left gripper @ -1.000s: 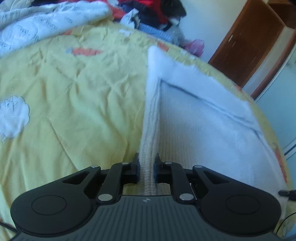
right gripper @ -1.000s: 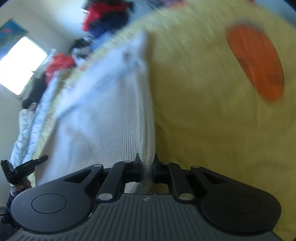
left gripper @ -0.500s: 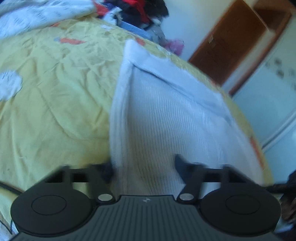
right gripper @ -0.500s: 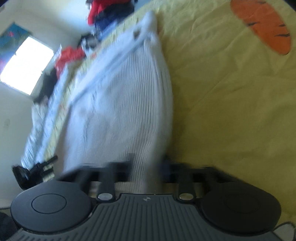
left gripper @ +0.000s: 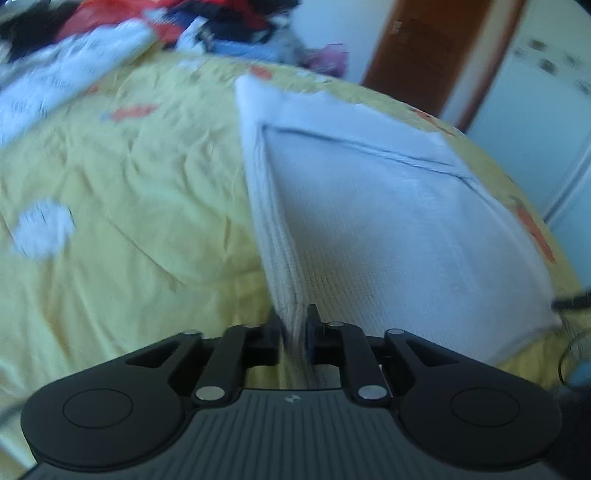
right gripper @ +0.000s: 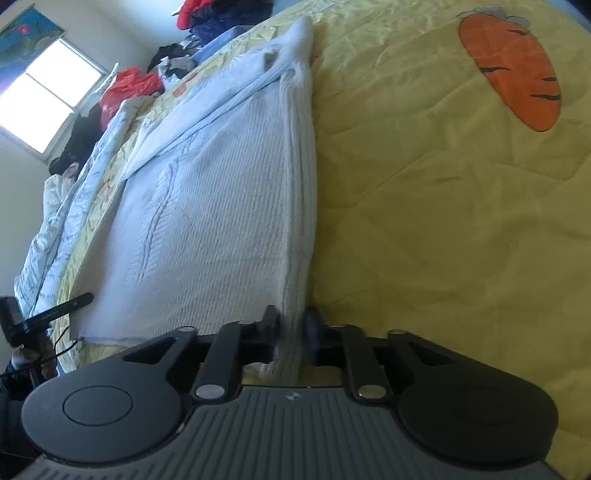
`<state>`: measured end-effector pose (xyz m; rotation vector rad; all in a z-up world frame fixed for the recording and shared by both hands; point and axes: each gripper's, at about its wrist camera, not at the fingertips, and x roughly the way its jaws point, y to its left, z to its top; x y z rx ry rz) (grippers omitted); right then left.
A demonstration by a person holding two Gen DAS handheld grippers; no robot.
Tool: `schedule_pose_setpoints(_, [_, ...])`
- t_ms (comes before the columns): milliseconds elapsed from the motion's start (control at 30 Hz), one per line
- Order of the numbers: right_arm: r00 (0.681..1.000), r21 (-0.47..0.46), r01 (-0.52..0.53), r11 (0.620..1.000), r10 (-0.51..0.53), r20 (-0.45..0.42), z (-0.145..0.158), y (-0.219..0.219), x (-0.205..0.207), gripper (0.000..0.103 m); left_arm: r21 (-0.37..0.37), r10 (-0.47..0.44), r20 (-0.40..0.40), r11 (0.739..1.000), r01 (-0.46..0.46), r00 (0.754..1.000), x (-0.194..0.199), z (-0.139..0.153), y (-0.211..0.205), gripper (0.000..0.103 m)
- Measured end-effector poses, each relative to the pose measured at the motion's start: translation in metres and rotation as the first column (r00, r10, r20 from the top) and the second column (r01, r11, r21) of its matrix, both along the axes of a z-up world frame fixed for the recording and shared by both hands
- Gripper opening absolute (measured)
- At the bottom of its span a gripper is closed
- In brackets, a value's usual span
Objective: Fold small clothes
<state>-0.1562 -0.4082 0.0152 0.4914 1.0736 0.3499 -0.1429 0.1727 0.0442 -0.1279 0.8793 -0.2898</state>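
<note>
White knit garment [left gripper: 388,221] is laid flat on the yellow quilt [left gripper: 129,206], already folded into a long rectangle. Long axis runs away from both cameras, near hem edge toward the grippers, far end toward the clothes pile [left gripper: 221,26] at the head of the bed. A smoother white band is seen folded across the far end, crossing the ribbed body diagonally.

Left gripper [left gripper: 294,325]: jaws nearly closed, pinched on the thick folded left edge of the garment at its near corner. Several stacked layers are visible between the fingers.

Right gripper [right gripper: 291,326]: jaws narrowly closed on the opposite folded edge [right gripper: 295,206], near corner. Fabric is clamped between the pads; slight blur at the fingertips, but the grip is clear.

In the right wrist view the garment's other near corner lies flat on the quilt, with the left gripper's finger [right gripper: 70,304] seen at that edge.

Surroundings: carrot print [right gripper: 517,70] on the quilt, right of the garment, well apart. White patterned blanket [right gripper: 62,229] bunched along the far side of the bed. Window [right gripper: 48,99] is seen on the wall behind. Brown door [left gripper: 424,48] and pale wardrobe [left gripper: 535,103] lie beyond the bed. Clothes pile is well apart from the garment's far end.
</note>
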Motion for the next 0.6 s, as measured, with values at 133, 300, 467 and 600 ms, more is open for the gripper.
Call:
schedule_pose_setpoints(133, [0.985, -0.045, 0.116, 0.992, -0.109, 0.137, 0.04, -0.014, 0.009, 0.044, 0.059, 0.094, 0.148, 0.993, -0.104, 0.984, 0.007, 0.048, 0.018, 0.039])
schedule_pose_setpoints(300, [0.928, 0.011, 0.19, 0.982, -0.183, 0.325, 0.061, 0.022, 0.076, 0.068, -0.065, 0.205, 0.385, 0.979, -0.195, 0.9, 0.064, 0.067, -0.036, 0.099])
schedule_pose_setpoints(467, [0.964, 0.05, 0.106, 0.993, -0.115, 0.238, 0.025, 0.104, 0.185, 0.061, 0.049, 0.067, 0.285, 0.995, -0.084, 0.956, 0.148, 0.014, -0.126, 0.098])
schedule_pose_setpoints(600, [0.976, -0.207, 0.052, 0.977, -0.006, 0.218, 0.011, 0.162, 0.225, 0.058, 0.291, 0.031, 0.168, 0.953, -0.079, 0.985, 0.185, -0.04, -0.161, 0.099])
